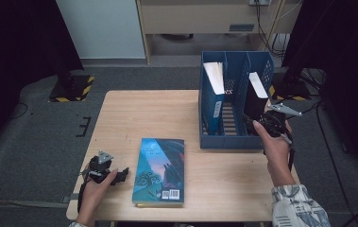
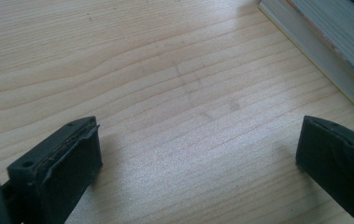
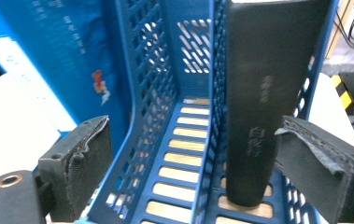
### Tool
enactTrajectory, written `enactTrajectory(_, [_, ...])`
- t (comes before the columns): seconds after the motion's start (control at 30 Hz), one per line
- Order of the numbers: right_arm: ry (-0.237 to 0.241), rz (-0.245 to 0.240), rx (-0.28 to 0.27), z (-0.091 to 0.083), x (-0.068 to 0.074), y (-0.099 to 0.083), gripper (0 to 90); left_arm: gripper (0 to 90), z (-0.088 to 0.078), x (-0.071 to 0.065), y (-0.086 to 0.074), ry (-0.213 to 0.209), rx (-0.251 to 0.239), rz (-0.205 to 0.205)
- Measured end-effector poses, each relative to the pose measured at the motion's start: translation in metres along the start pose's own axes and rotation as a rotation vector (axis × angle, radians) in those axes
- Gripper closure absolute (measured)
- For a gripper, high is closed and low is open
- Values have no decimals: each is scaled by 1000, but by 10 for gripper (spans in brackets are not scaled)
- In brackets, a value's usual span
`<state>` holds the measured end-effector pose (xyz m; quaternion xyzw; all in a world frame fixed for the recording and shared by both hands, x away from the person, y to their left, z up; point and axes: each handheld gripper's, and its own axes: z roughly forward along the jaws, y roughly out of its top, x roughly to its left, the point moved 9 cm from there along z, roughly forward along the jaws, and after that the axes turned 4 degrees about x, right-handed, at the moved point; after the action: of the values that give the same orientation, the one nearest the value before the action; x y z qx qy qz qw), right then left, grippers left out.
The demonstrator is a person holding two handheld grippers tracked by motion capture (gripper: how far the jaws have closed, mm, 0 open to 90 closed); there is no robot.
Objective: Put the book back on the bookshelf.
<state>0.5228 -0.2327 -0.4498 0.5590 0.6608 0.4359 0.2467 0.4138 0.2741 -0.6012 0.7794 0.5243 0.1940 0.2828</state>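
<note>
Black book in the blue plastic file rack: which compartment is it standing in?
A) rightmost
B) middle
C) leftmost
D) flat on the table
A: the black book stands in the rightmost slot of the blue plastic file rack; the blue book is leftmost, the middle empty.

A blue book stands upright, with black-and-yellow striped bases on the floor.

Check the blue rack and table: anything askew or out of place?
Mostly tidy. The black book in the blue slotted plastic rack's right compartment leans instead of standing upright, and a teal-covered book lies flat on the wooden table, unshelved.
</note>
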Motion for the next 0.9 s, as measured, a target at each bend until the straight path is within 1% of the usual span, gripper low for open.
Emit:
enactTrajectory(0.07, [4,-37,-7,-3,8,-6,115,0,0,0,0,0,0,0])
enactTrajectory(0.17, [37,-63,-7,-5,21,-14,116,0,0,0,0,2,0,-3])
enactTrajectory(0.2, [38,-72,-11,-5,23,-15,125,0,0,0,0,3,0,-6])
enactTrajectory(0.3, [83,-70,4,-4,34,-20,115,0,0,-1,1,4,7,-8])
enactTrajectory(0.33, [86,-68,5,-3,37,-21,117,0,0,-1,1,4,8,-8])
enactTrajectory(0.37, [84,-77,2,-3,39,-23,120,0,0,-1,1,3,9,-8])
enactTrajectory(0.5, [119,-81,20,-1,54,-41,118,0,0,-2,1,-4,11,1])
enactTrajectory(0.53, [129,-91,25,-2,58,-46,118,0,0,-3,0,-6,12,4])
enactTrajectory(0.6, [160,-95,49,-4,67,-54,128,0,-1,-4,0,-14,18,11])
enactTrajectory(0.67, [196,-110,69,-4,77,-61,141,8,-2,-4,0,-23,27,14])
enactTrajectory(0.73, [211,-137,74,-4,87,-65,140,33,-3,-4,2,-40,16,5])
enactTrajectory(0.77, [222,-154,78,-3,92,-67,138,37,-4,-4,2,-42,9,-1])
enactTrajectory(0.8, [240,-168,88,-1,99,-71,138,37,-5,-3,3,-39,7,5])
enactTrajectory(0.83, [253,-181,97,0,104,-73,138,39,-6,-3,4,-37,0,3])
enactTrajectory(0.9, [266,-206,112,3,113,-79,138,45,-9,-3,7,-36,-21,-1])
